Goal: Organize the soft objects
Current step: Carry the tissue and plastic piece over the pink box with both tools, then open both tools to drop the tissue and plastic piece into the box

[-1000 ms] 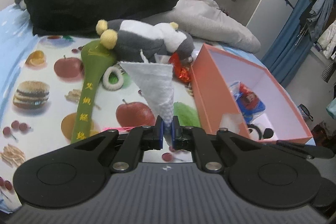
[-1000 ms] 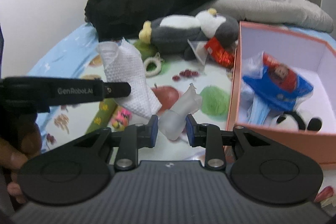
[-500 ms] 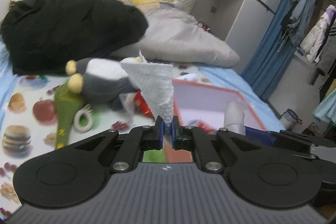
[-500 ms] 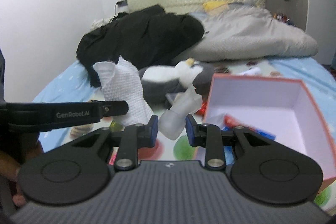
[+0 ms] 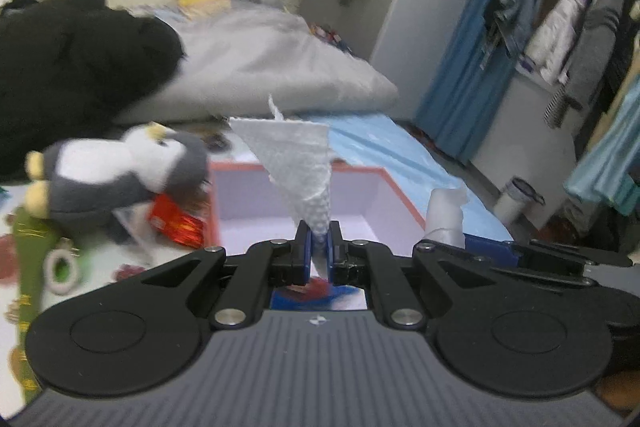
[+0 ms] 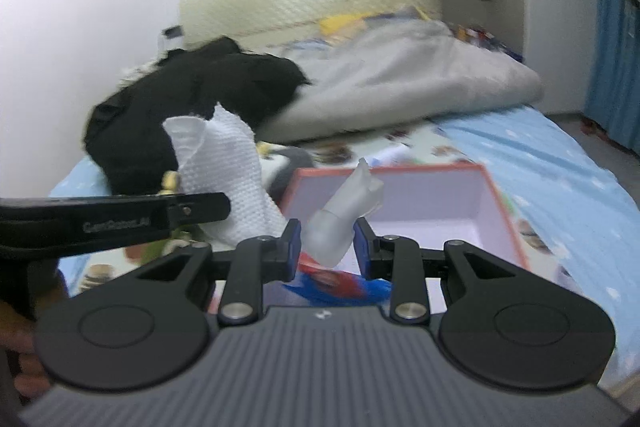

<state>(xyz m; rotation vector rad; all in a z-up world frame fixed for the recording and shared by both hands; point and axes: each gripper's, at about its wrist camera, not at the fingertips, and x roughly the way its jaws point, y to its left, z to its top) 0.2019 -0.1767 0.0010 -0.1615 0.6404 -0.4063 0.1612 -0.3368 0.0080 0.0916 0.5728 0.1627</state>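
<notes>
Both grippers have risen since a second ago: the box, then low and right of the fingers, now sits straight ahead of them, and the printed sheet with fruit has slid mostly out of sight. The grips are unchanged.

The left gripper point(image 5: 319, 247) has its fingers nearly pressed together, pinching the tip of a white cloth point(image 5: 298, 163) that fans upward from them. The right gripper point(image 6: 326, 241) is part closed on a translucent soft piece point(image 6: 340, 223), which stands tilted up and to the right between its pads.

Only the left view shows the penguin plush point(image 5: 116, 171) left of the fingers, a red wrapper point(image 5: 174, 221) beside it, a green plush point(image 5: 28, 267) and a small ring point(image 5: 60, 267) at far left. Only the right view shows the left gripper's side arm and a hand point(image 6: 24, 347) at its left edge.

Just beyond both sets of fingers lies the open orange box point(image 5: 396, 191), white inside; a red and blue packet point(image 6: 340, 281) lies in its near end, seen under the fingers. Farther off are a black garment point(image 6: 192, 99) and a grey duvet point(image 6: 400, 83).
</notes>
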